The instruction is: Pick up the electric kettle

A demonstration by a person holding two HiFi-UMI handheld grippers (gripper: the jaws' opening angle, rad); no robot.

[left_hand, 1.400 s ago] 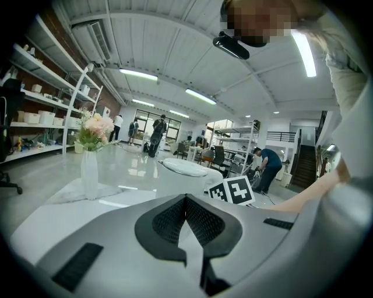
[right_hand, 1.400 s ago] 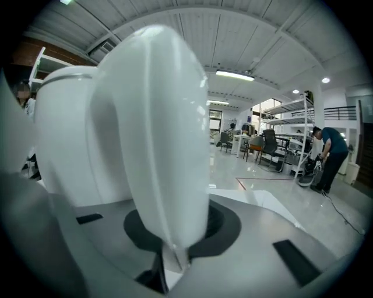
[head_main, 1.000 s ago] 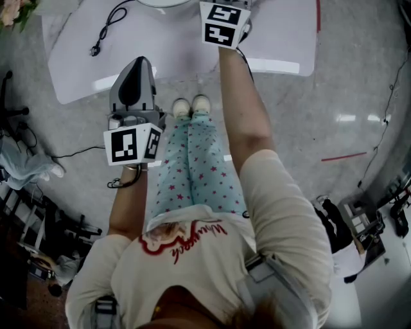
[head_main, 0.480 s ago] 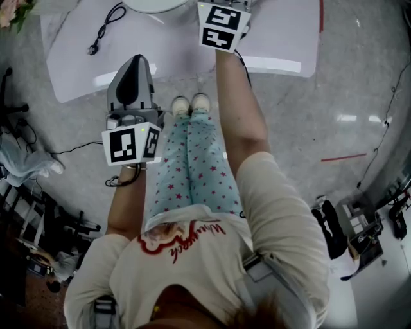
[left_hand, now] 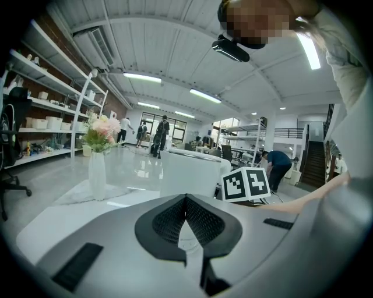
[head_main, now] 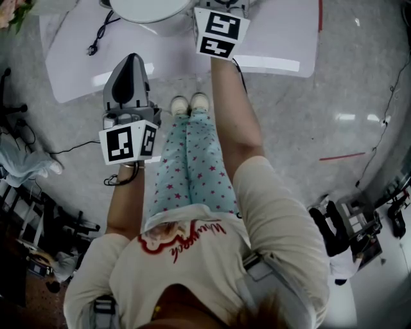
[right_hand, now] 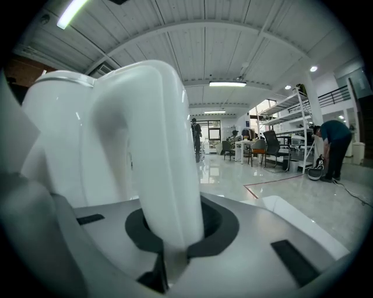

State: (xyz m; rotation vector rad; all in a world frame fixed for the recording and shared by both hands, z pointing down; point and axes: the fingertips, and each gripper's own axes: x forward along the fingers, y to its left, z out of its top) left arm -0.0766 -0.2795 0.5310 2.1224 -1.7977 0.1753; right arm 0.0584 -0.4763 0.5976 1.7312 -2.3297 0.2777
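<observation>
Showing larger than a second ago, the electric kettle (head_main: pixel 144 9) is now pushing its round white top further into the upper edge of the head view, above the white worktop (head_main: pixel 276 32). Its handle (right_hand: pixel 157 151) is sitting between the jaws of the right gripper (right_hand: pixel 172 233), which are clenching it. The left gripper (head_main: pixel 130 64) is hanging apart from the kettle, nearer the person, over the worktop's front edge, its jaws pressing together on nothing. A black cable (head_main: pixel 103 29) is lying on the worktop at the left.
</observation>
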